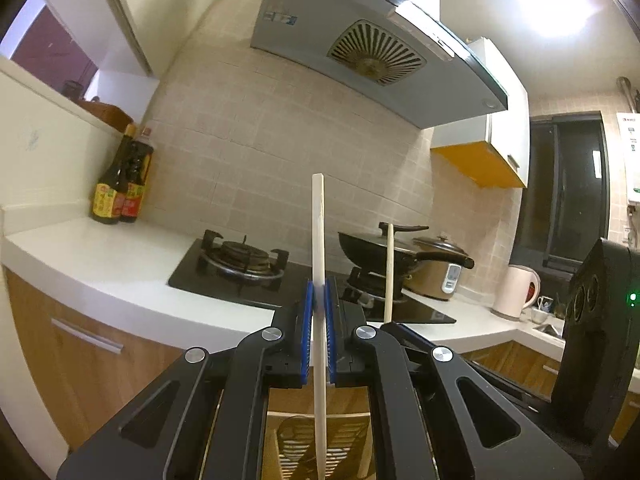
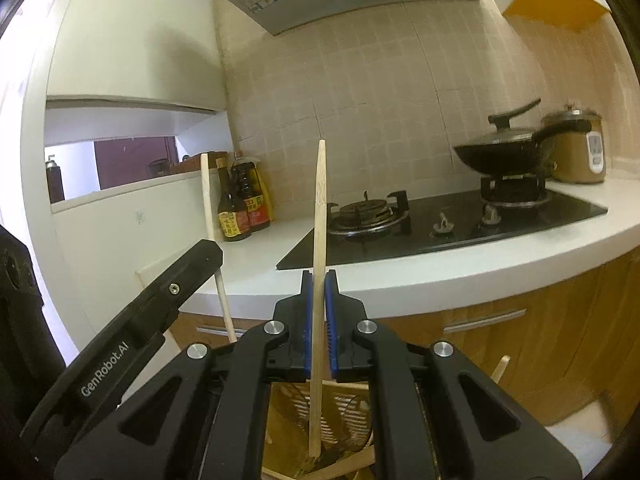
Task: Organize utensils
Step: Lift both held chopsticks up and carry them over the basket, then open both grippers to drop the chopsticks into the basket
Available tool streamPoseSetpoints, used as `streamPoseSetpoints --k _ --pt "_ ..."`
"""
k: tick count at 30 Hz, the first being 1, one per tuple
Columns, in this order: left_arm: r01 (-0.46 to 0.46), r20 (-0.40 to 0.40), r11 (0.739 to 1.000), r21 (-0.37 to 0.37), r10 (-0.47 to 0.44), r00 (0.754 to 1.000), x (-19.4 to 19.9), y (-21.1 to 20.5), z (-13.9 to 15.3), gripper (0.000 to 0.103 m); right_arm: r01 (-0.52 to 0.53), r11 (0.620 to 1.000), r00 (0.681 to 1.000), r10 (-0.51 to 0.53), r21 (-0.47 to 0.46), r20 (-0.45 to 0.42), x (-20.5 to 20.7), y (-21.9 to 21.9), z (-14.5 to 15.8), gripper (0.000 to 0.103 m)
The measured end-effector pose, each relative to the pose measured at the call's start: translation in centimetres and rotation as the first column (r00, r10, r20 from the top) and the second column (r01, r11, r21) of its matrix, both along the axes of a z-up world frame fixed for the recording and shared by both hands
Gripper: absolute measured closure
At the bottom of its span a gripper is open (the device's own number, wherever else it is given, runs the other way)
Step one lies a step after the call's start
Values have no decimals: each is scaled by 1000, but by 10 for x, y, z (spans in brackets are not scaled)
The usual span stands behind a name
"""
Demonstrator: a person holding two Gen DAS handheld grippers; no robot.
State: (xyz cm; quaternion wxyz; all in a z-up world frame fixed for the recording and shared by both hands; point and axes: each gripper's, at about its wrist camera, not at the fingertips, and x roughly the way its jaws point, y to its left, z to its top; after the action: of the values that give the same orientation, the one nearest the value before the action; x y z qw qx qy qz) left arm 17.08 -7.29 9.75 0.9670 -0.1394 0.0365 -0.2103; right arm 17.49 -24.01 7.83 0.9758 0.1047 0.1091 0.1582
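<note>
Tiled kitchen, white counter (image 1: 100, 256). Left gripper (image 1: 319, 300) pinched a pale flat chopstick (image 1: 319, 240) upright; right gripper (image 2: 319, 292) pinched a bamboo chopstick (image 2: 319, 220) upright, both above a slatted wooden holder (image 2: 340, 408). Black wok (image 2: 500, 156) beyond.

Both wrist views face the stove (image 1: 244, 264) closely.

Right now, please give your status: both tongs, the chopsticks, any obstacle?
Left tongs shut on pale chopstick, upright. Right tongs shut on bamboo chopstick. Wooden holder below both. No obstacle seen.
</note>
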Motion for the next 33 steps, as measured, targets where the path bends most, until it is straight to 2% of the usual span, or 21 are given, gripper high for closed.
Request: streamPoseSetpoints --k 8,11,13,14,17,19,22,23,24,25,31,33 --pt "50 -10 999 -1 -50 999 -3 12 -9 98 -10 999 1000 9 34 21 -10 2 -8 98" --pt "68 -33 997 -21 -69 997 -3 20 -9 92 -34 999 999 34 21 -1 -17 1 -9 97" --pt "78 -42 996 -49 -80 996 -4 28 -9 77 -41 999 999 41 31 -16 -23 -3 -10 91" --pt "82 -44 995 -54 -85 995 -6 30 -8 76 -46 998 999 47 34 -27 -24 -5 -10 87" --pt "89 -42 995 -35 -91 995 -15 36 -3 72 -50 997 998 52 53 -46 -35 -12 -8 86" --pt "96 -36 995 -15 -96 995 -26 40 2 58 -58 997 997 61 51 -54 -45 -15 -3 85" --pt "92 -30 996 -1 -92 995 -44 47 8 50 -68 997 996 70 34 -49 -64 -17 2 69" --pt "94 -32 996 0 -94 995 -48 49 9 49 -66 997 997 67 28 -45 -72 -18 3 57" --pt "97 -37 995 -6 -97 995 -56 53 10 43 -64 998 997 65 22 -36 -81 -19 4 53" --pt "96 -39 995 -11 -96 995 -60 56 10 38 -61 998 998 62 15 -31 -89 -19 5 53" --pt "69 -79 998 -7 -69 994 -94 70 2 29 -45 998 997 42 -47 -61 -125 -19 -7 53" --pt "53 -105 999 -8 -54 993 -105 74 -7 28 -36 998 997 32 -59 -73 -133 -20 -16 46"
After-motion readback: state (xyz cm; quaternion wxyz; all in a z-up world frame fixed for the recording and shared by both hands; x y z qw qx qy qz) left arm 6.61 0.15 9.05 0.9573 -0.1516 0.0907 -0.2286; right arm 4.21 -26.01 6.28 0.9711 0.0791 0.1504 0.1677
